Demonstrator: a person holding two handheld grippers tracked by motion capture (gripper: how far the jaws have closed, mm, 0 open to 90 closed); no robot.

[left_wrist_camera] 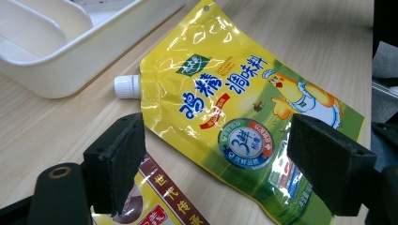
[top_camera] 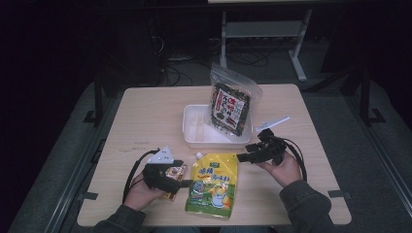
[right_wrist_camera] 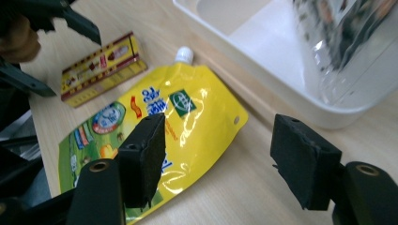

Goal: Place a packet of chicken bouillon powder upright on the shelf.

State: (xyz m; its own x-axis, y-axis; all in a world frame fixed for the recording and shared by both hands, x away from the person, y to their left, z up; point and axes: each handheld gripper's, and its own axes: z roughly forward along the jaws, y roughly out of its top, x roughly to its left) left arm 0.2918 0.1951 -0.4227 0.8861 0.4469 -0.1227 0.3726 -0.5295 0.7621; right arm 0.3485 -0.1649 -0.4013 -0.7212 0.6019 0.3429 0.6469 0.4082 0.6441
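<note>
pouch (top_camera: 213,183) lay flat on table (top_camera: 145,116) – cap toward 12 o'clock, just short of tray (top_camera: 194,130) | left gripper (left_wrist_camera: 216,159) – jaws released, over pouch's 9 o'clock edge and small packet (top_camera: 175,175) | right gripper (right_wrist_camera: 218,154) – jaws released, nothing between, at pouch's 2 o'clock | snack bag (top_camera: 229,104) stood in tray
</note>
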